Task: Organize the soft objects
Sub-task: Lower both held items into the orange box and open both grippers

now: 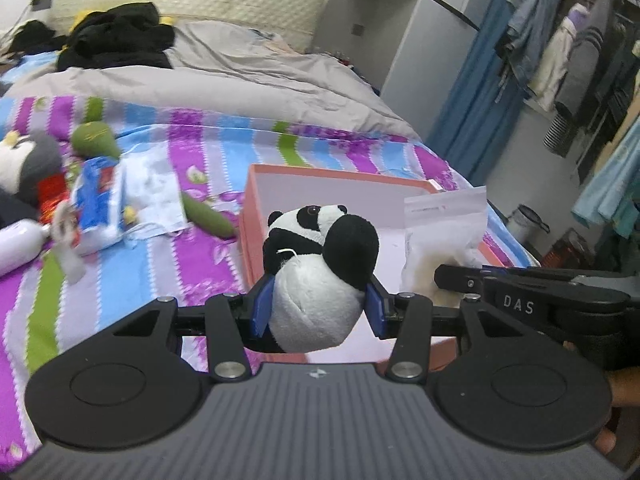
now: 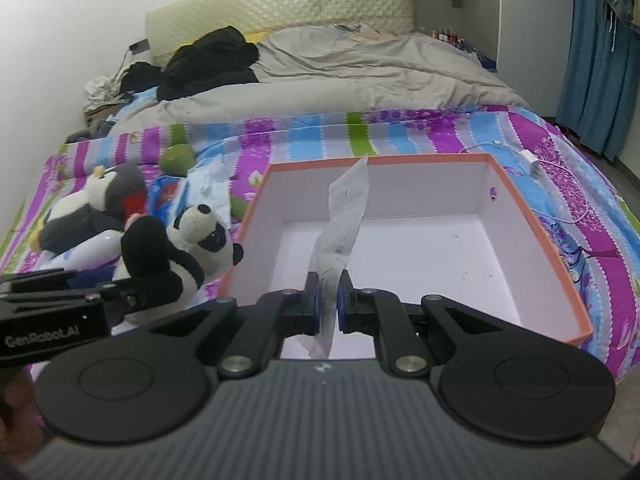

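My left gripper (image 1: 318, 308) is shut on a black and white panda plush (image 1: 320, 272) and holds it near the left wall of an orange box (image 1: 252, 216) with a white inside. The panda (image 2: 192, 244) and the left gripper (image 2: 132, 300) also show in the right wrist view, left of the box (image 2: 540, 240). My right gripper (image 2: 328, 308) is shut on a clear plastic bag (image 2: 340, 236) and holds it upright over the box's inside. The bag also shows in the left wrist view (image 1: 440, 236).
On the striped sheet left of the box lie a penguin plush (image 2: 92, 208), a green plush (image 1: 94, 136), a blue and white packet (image 1: 98, 196) and a white bottle (image 1: 18, 244). A grey duvet (image 2: 340, 76) and black clothes (image 2: 208, 64) lie behind. A white charger cable (image 2: 532, 164) lies right.
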Demonstrator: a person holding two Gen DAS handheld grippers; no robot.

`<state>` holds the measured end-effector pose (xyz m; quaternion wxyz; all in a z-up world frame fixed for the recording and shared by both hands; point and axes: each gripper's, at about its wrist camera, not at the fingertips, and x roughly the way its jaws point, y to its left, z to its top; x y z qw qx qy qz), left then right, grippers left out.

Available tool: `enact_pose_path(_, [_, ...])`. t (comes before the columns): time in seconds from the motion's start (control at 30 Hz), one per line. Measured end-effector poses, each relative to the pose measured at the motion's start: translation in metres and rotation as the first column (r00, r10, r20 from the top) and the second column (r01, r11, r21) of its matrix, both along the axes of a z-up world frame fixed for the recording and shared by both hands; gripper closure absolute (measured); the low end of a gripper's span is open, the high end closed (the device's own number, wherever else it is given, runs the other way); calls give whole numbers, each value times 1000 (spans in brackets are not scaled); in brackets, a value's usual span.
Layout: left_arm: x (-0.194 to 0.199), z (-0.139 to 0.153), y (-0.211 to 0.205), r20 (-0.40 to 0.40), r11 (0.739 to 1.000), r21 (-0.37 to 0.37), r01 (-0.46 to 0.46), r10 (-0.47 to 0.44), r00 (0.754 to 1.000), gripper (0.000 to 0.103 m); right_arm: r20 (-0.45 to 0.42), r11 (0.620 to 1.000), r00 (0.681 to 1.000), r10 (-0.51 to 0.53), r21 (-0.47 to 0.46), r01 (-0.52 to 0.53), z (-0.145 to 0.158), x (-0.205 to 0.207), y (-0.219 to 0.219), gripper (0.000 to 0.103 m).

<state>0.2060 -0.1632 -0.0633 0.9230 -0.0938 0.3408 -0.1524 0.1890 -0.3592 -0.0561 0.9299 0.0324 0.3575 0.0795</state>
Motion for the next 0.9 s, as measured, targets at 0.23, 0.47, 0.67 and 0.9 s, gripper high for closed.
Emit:
enact_pose_path(0.23, [50,-7,-33,-50,998,15,54,-53,997,50,-93,999,995,-45,-9,44,-18,43,-35,91])
enact_pose_path(0.47, [100,-30,-56,-176,991,18,136,-131,976,50,-213,998,976,-55,-21,52,-36,81,-66,91])
enact_pose_path(0.67, [126,-47,-70,-262,988,15,156,-147,954,50,-344,994,935,-92,22,106,-58,106,-87,90])
enact_pose_path(0.9, [126,-45,-80,-274,985,34,167,-152,950,50,-364,993,925,-113,-23,112,-65,104,-93,90])
